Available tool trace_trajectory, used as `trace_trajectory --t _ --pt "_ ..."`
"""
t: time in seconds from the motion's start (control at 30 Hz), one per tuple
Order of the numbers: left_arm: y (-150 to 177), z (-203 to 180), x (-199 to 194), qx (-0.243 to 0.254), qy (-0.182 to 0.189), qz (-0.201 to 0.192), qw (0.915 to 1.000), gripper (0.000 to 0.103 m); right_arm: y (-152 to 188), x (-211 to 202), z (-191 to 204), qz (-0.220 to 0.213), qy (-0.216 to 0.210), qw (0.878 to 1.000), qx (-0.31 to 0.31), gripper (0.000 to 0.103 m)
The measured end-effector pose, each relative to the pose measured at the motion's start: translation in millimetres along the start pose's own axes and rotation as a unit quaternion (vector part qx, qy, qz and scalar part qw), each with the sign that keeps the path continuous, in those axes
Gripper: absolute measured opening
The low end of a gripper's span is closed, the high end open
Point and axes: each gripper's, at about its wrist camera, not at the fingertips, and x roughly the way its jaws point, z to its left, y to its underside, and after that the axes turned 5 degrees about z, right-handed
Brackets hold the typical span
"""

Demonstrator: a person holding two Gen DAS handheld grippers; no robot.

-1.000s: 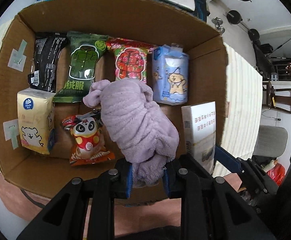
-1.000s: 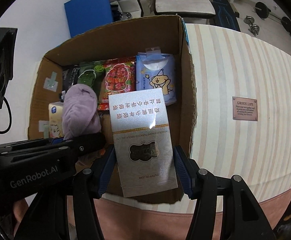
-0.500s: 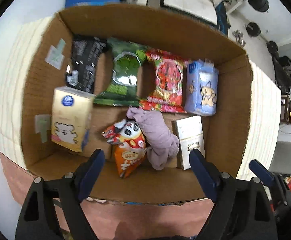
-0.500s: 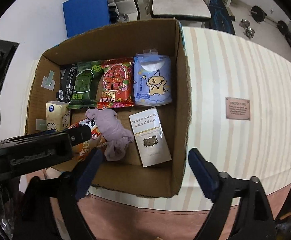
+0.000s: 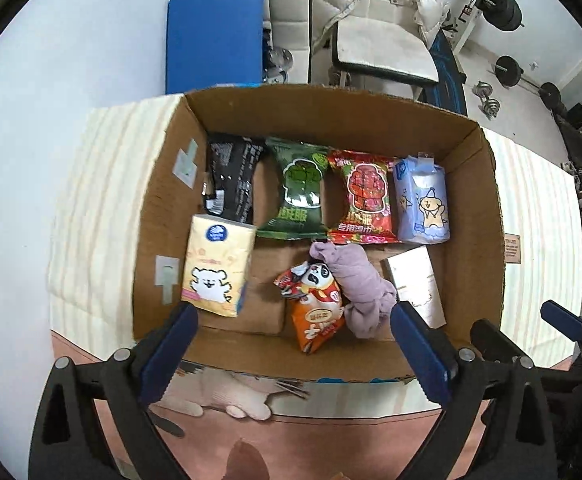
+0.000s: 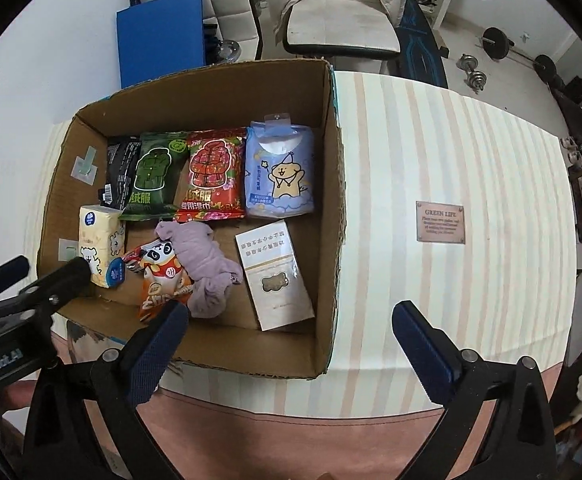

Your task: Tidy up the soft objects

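A cardboard box (image 5: pixel 331 116) (image 6: pixel 331 160) on the striped table holds soft packs. In its back row lie a black pack (image 5: pixel 233 178), a green pack (image 5: pixel 299 192), a red pack (image 5: pixel 365 196) and a blue tissue pack (image 5: pixel 423 204). In front lie a yellow tissue pack (image 5: pixel 217 270), an orange panda snack bag (image 5: pixel 317 308), a crumpled purple cloth (image 5: pixel 361 286) (image 6: pixel 207 266) and a white carton (image 5: pixel 417 284) (image 6: pixel 275 276). My left gripper (image 5: pixel 295 352) is open and empty above the box's near edge. My right gripper (image 6: pixel 291 348) is open and empty above the near right corner.
The striped table (image 6: pixel 451 200) extends right of the box, with a small brown plaque (image 6: pixel 439 222). A blue pad (image 5: pixel 215 40), a chair with a white jacket (image 5: pixel 375 28) and dumbbells (image 5: pixel 487 98) stand on the floor behind. The left gripper's arm (image 6: pixel 23 300) shows in the right wrist view.
My left gripper let go of the purple cloth and my right gripper let go of the white carton; both now lie in the box. Both grippers opened and pulled back and up.
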Motion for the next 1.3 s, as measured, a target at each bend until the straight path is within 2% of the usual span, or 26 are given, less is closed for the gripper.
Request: trace_trajectory --t 0.27,0.4,0.6,0.77,0.97,1.3 --pt "4 1 -17 0.003 -0.003 -0.024 0.9997 0.099 5 -10 0 -0.011 -0.002 1.000 0.003 0.103" --pt "13 -2 -42 0.014 -0.002 -0.048 0.9987 0.099 12 -29 -3 -0.027 -0.005 1.000 0.003 0.103" --pt "39 -7 -94 0.028 -0.006 -0.097 0.9948 0.099 34 -81 -9 -0.068 -0.014 0.998 0.001 0.103" --pt "70 -9 -142 0.032 0.002 -0.138 0.9899 0.099 68 -143 -16 -0.120 -0.026 0.992 -0.001 0.103" --pt "98 -12 -182 0.026 0.011 -0.162 0.9863 0.099 108 -203 -23 -0.170 -0.024 0.985 0.006 0.103" --pt "134 -15 -229 0.023 0.019 -0.190 0.9813 0.099 156 -267 -19 -0.221 -0.018 0.975 -0.009 0.103"
